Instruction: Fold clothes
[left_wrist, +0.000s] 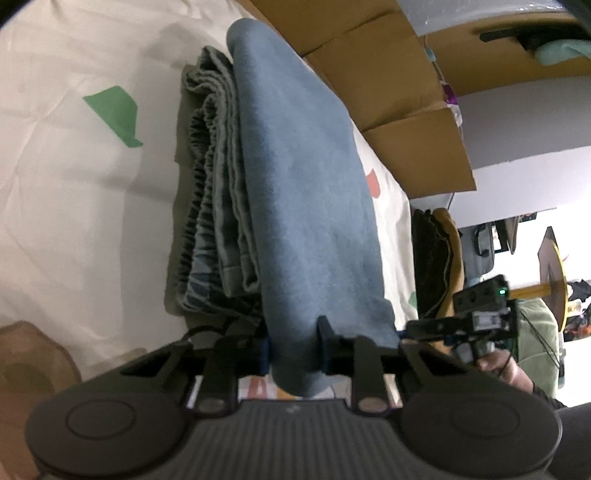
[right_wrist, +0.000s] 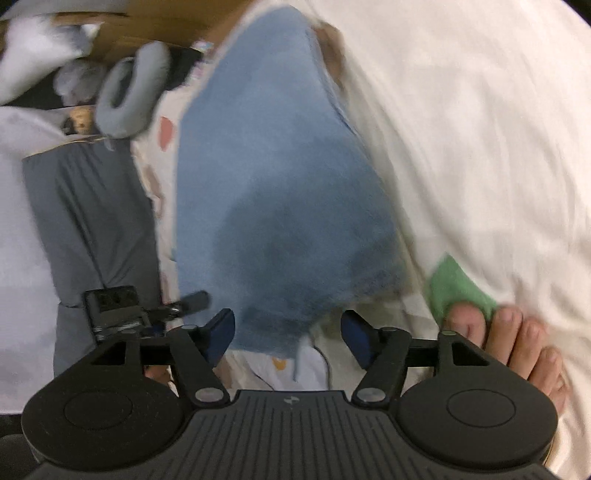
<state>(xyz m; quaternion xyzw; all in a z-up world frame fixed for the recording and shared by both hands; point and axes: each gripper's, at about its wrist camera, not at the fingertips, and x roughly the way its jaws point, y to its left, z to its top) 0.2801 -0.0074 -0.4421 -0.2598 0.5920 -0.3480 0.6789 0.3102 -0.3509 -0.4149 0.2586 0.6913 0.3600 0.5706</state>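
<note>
While left tongs (left_wrist: 295, 347) pinch blue cloth (left_wrist: 310, 177), right tongs (right_wrist: 288, 339) gape (cream sheet (left_wrist: 74, 184), boxes (left_wrist: 388, 85) behind).

the folded cloth (left_wrist: 310, 192) is seen in plain mid blue. the stack beside it (left_wrist: 210, 206) is shown in grey-blue with darker gathered ribbing. the sheet (left_wrist: 74, 184) is cream, printed with green (left_wrist: 114, 114) and red-pink (left_wrist: 373, 184) patches. the boxes (left_wrist: 388, 85) are brown cardboard.
</note>
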